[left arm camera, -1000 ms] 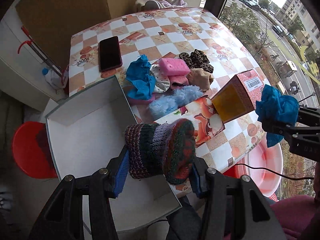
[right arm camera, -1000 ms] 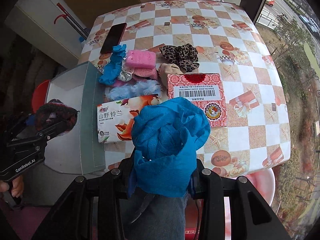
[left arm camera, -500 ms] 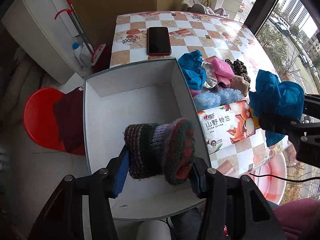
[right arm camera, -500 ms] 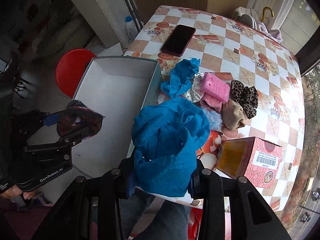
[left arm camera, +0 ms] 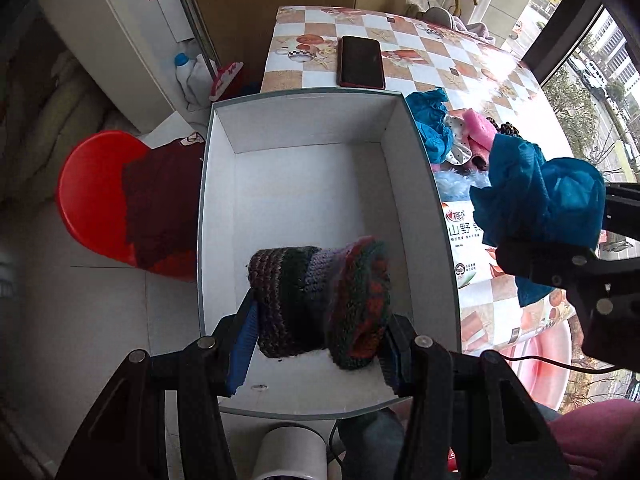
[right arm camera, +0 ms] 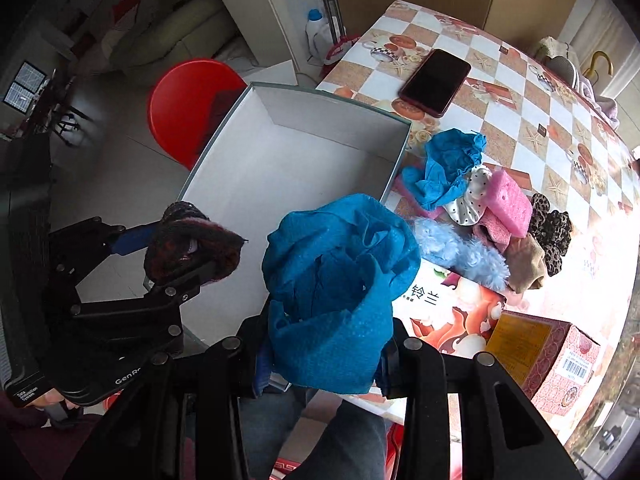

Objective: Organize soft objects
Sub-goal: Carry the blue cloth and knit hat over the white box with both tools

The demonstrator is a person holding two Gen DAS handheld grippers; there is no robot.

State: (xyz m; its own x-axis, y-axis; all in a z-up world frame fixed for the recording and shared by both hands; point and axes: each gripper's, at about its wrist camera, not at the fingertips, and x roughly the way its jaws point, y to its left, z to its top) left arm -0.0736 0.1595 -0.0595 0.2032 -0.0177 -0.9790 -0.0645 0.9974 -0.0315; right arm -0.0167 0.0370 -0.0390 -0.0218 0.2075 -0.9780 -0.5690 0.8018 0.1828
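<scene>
My left gripper (left arm camera: 316, 352) is shut on a striped knitted hat (left arm camera: 320, 300) and hangs over the near end of the white box (left arm camera: 312, 128), whose inside is bare. In the right wrist view that same hat (right arm camera: 192, 240) shows at the box's (right arm camera: 304, 120) near left corner. My right gripper (right arm camera: 320, 364) is shut on a crumpled blue cloth (right arm camera: 336, 288), held above the box's right wall and the table edge; the cloth (left arm camera: 540, 200) appears right of the box in the left wrist view.
On the checkered table (right arm camera: 520, 92) lie a second blue cloth (right arm camera: 448, 164), a pink sponge (right arm camera: 512, 200), a leopard scrunchie (right arm camera: 552, 228), a fluffy blue piece (right arm camera: 460, 252), a tissue pack (right arm camera: 452, 308), a red carton (right arm camera: 552, 360) and a phone (right arm camera: 436, 80). A red stool (left arm camera: 96, 200) stands left of the box.
Both grippers swung left from the table toward the box and rolled. The hat now hangs over the box's inside; the blue cloth came to the box's right wall. Both grips unchanged.
</scene>
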